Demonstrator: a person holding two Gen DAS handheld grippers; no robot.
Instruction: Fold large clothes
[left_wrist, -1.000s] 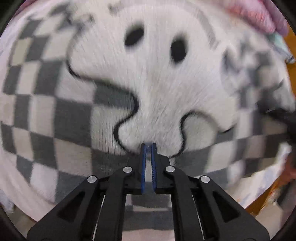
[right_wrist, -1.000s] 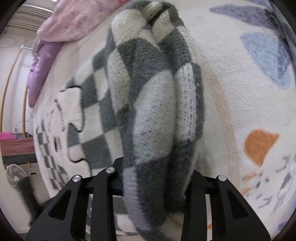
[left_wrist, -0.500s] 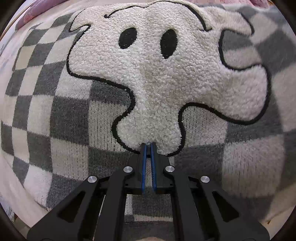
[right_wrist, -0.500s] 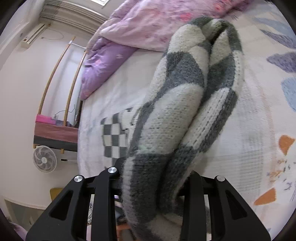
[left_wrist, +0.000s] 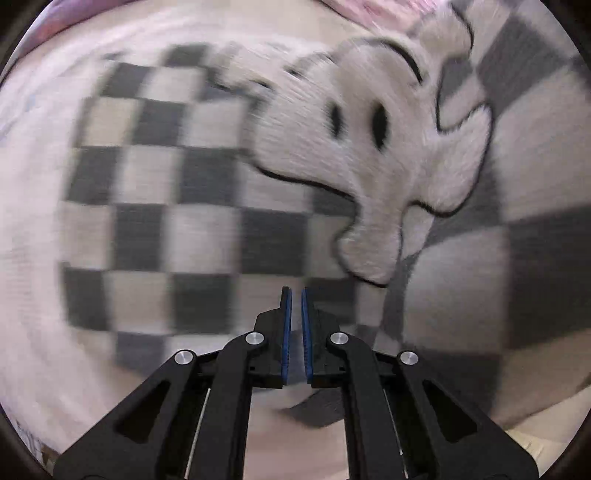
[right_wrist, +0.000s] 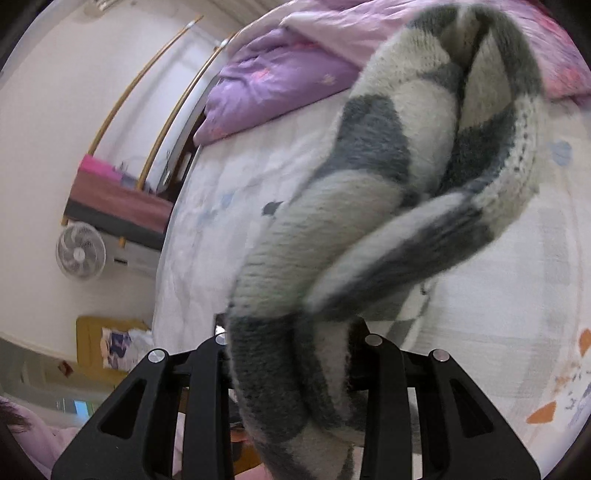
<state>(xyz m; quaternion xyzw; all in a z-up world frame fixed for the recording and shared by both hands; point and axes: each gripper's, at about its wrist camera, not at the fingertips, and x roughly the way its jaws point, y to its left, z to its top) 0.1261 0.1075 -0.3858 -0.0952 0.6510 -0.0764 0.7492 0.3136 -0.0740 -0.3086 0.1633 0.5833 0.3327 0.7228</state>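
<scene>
A grey and white checkered knit sweater (left_wrist: 177, 229) with a fluffy white ghost patch (left_wrist: 373, 162) lies on the bed, blurred by motion in the left wrist view. My left gripper (left_wrist: 296, 295) hovers over it, its blue pads nearly together with a thin gap and nothing between them. My right gripper (right_wrist: 295, 332) is shut on a bunched part of the sweater (right_wrist: 388, 206), which is lifted above the bed and hides the fingertips.
A white printed bedsheet (right_wrist: 229, 236) covers the bed. A purple quilt (right_wrist: 280, 77) is piled at its far end. A white fan (right_wrist: 80, 251), a dark bench (right_wrist: 114, 206) and a yellow box (right_wrist: 107, 343) stand on the floor to the left.
My left gripper has slid left and back off the ghost patch; the sweater's right side has lifted. My right gripper has raised its bunched sweater part higher, and the room is more in view.
</scene>
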